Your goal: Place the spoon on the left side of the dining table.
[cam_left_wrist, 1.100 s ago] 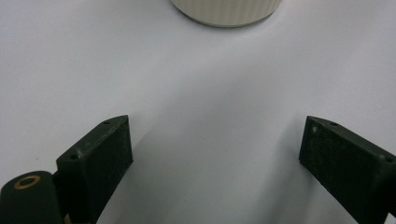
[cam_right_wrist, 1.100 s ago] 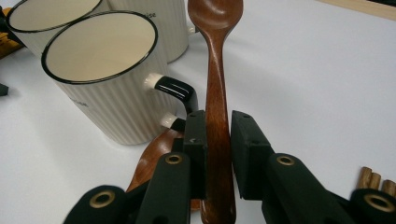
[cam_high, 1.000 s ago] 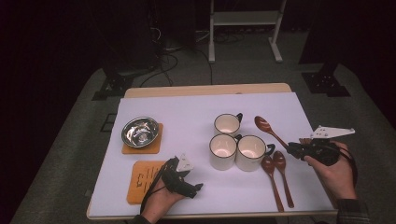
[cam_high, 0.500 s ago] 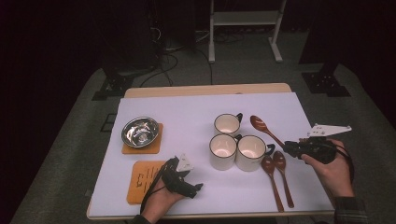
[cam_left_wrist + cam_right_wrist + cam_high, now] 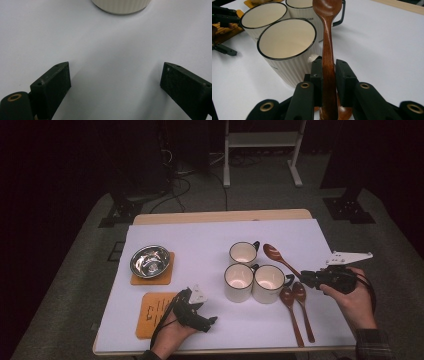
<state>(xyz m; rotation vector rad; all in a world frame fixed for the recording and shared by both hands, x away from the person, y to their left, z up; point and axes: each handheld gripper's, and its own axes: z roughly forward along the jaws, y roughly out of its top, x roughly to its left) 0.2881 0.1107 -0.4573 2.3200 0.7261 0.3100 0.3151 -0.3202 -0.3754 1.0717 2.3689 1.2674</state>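
Observation:
A brown wooden spoon [image 5: 278,257] [image 5: 329,50] lies slanted right of the mugs, bowl toward the back. My right gripper [image 5: 306,278] [image 5: 329,72] is shut on its handle, beside the front right mug [image 5: 268,283] [image 5: 287,47]. I cannot tell whether the spoon's bowl touches the table. Two more white mugs [image 5: 238,281] [image 5: 243,253] stand close by. Two other wooden spoons [image 5: 295,307] lie on the white table [image 5: 200,240] just below that gripper. My left gripper [image 5: 209,321] [image 5: 115,75] rests at the front left, open and empty, facing a mug's base [image 5: 121,6].
A steel bowl [image 5: 150,260] sits on an orange coaster [image 5: 151,279] at the left. A second orange mat [image 5: 150,312] with dark markings lies by the left hand. Beyond the table's far edge are stand legs and cables on the floor.
The right gripper has shifted slightly left toward the mugs, carrying the spoon with it. The left gripper has stayed put.

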